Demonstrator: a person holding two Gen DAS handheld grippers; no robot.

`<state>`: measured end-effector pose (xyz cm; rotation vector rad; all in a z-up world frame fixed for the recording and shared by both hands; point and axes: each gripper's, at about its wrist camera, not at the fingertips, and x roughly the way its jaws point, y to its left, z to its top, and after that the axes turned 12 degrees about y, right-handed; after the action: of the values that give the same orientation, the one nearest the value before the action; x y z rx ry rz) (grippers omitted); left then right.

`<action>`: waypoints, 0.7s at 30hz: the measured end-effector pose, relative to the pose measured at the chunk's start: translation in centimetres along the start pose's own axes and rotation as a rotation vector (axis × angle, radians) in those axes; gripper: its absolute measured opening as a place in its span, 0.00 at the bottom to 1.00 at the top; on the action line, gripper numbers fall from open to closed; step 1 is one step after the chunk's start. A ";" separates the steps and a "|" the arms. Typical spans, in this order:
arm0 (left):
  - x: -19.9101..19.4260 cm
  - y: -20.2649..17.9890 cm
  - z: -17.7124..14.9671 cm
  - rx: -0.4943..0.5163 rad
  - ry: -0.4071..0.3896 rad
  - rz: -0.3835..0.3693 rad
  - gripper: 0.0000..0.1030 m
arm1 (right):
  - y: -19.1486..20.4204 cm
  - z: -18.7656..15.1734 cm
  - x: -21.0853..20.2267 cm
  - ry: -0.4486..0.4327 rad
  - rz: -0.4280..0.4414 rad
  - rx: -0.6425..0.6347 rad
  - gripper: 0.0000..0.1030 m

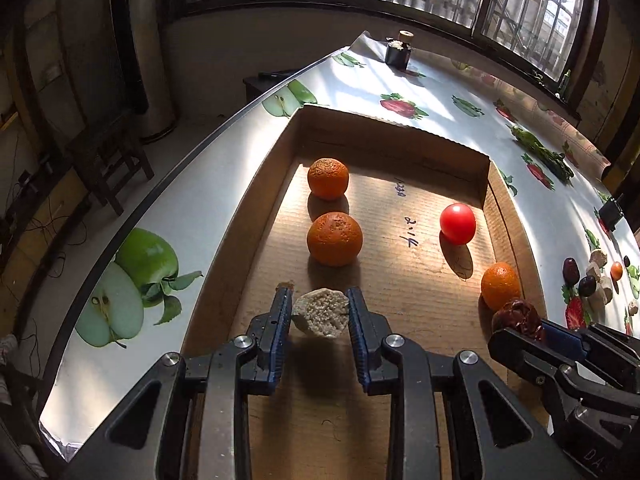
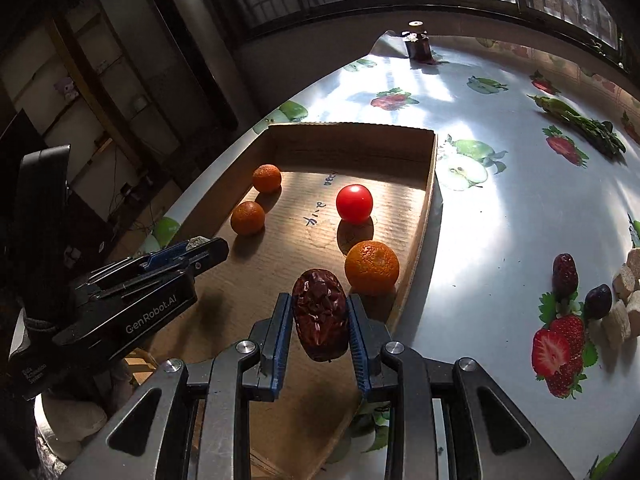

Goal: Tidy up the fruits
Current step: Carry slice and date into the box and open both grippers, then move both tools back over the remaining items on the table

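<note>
Right now both grippers hang over the cardboard tray (image 1: 256, 216) at its near edge. The left gripper (image 1: 320, 312) is clamped on a pale, crumbly-looking chunk (image 1: 320, 312), probably light and brittle, gripped across its flanks. The right gripper (image 2: 319, 320) pinches a wrinkled red date (image 2: 319, 316), likely soft and sticky, by its sides.

On the table (image 2: 500, 216): a cardboard tray (image 2: 416, 248). In the tray: two oranges (image 2: 267, 178) (image 2: 247, 217) one behind the other at left, a tomato (image 2: 354, 203) right of them, a third orange (image 2: 372, 267) before it by the right wall. On the table well right of the tray: loose fruit pieces (image 2: 600, 300). At the far edge: a jar (image 2: 418, 44).
</note>
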<state>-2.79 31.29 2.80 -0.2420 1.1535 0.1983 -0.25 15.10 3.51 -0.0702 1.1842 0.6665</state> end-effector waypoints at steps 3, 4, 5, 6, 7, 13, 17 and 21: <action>0.2 0.3 0.1 -0.008 0.006 -0.018 0.26 | 0.1 0.6 1.4 0.028 -0.010 -0.006 0.29; 0.1 0.3 0.1 -0.008 0.002 -0.011 0.27 | 0.1 0.8 1.9 0.038 -0.015 -0.007 0.29; 0.2 0.3 0.1 -0.011 0.002 -0.015 0.27 | 0.2 0.9 2.3 0.049 -0.022 -0.007 0.29; 0.2 0.4 0.1 -0.015 0.003 -0.025 0.27 | 0.4 1.1 2.5 0.040 -0.042 -0.017 0.29; 0.2 0.6 0.1 -0.022 0.003 -0.036 0.27 | 0.6 1.2 2.6 0.043 -0.052 -0.025 0.29; 0.4 1.0 0.3 -0.043 0.008 -0.047 0.27 | 1.3 1.5 3.3 0.040 -0.076 -0.033 0.30; 0.5 1.4 0.9 -0.054 0.002 -0.023 0.27 | 1.3 1.1 2.3 0.003 -0.050 -0.020 0.38; -0.2 2.0 0.5 -0.079 -0.022 -0.038 0.33 | 1.2 0.5 -0.7 -0.088 -0.064 -0.005 0.40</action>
<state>-2.96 33.30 2.97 -0.3304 1.1196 0.2132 -0.58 15.99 4.65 -0.0822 1.0912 0.6104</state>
